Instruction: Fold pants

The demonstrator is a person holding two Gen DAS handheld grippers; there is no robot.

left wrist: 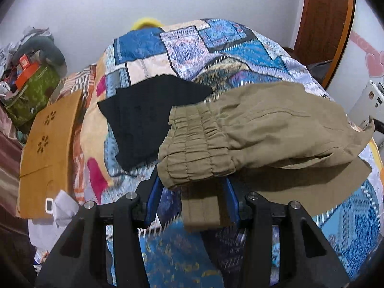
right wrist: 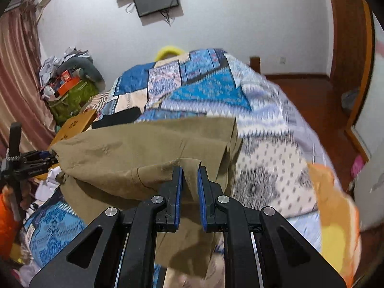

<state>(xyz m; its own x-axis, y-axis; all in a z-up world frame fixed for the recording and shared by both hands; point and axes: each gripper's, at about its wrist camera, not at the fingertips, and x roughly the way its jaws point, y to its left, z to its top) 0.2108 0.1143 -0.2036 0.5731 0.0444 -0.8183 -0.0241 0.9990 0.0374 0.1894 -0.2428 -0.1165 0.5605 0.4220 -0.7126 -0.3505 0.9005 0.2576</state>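
The pants (left wrist: 264, 129) hung across the middle of the bed (left wrist: 216, 55), blocking any straight reach from the near side to the quilt beyond. Just behind their waistband lay a black garment (left wrist: 144, 120) – a low obstacle on the quilt's left half. Left of the bed, a wooden board (left wrist: 48, 148) and a heap of clutter (right wrist: 69, 81) filled the gap to the curtain (right wrist: 19, 76). The far quilt (right wrist: 276, 124) lay bare to the right – and beyond it the wooden floor (right wrist: 312, 91) gave open passage toward the door (right wrist: 348, 36).
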